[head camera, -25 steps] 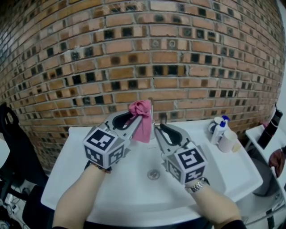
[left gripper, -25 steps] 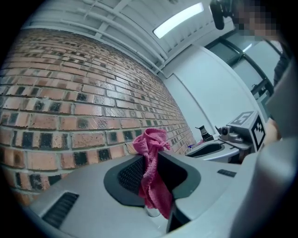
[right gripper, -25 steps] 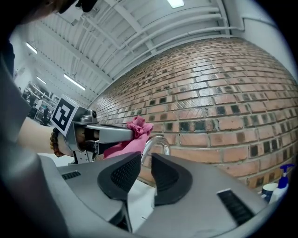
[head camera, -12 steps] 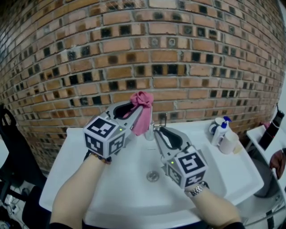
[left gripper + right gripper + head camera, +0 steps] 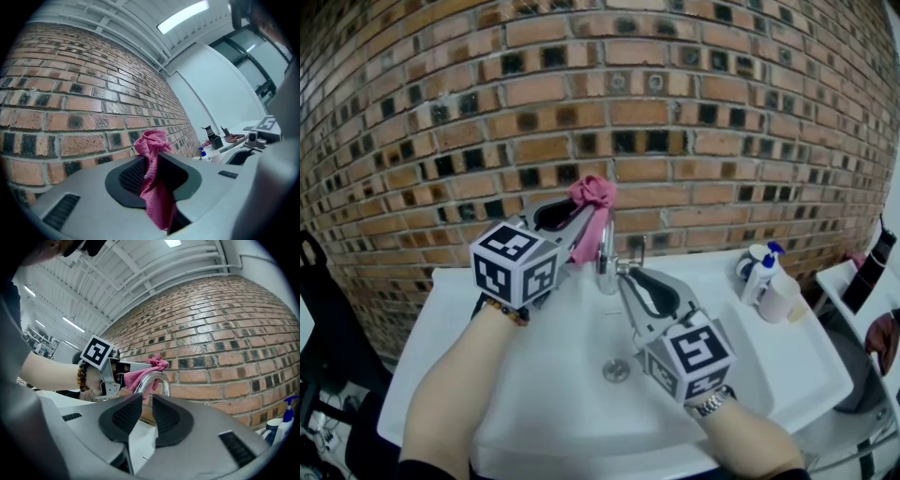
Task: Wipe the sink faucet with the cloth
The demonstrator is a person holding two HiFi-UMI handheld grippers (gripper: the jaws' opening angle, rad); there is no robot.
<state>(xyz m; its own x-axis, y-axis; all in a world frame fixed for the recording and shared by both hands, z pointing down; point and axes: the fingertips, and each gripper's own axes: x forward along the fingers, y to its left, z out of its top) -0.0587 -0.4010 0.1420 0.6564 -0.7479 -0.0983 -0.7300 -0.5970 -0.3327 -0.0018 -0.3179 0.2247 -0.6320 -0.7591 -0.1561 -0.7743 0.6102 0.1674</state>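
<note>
Left hand-held gripper (image 5: pixel 581 223) pinches the pink cloth (image 5: pixel 594 191) by a bunched fold, high beside the arch of the chrome faucet (image 5: pixel 606 255), which stands over the white sink (image 5: pixel 769 352). The cloth looks soft, light and floppy; I judge a bunched grip best, leaving a loose tail to drape over the spout. My right hand-held gripper (image 5: pixel 625 274) is empty, its jaws narrowing, just beside the faucet's base.

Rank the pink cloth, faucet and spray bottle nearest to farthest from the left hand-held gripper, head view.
1. pink cloth: clamped in the left hand-held gripper.
2. faucet: just right of it.
3. spray bottle: far right on the sink.
</note>
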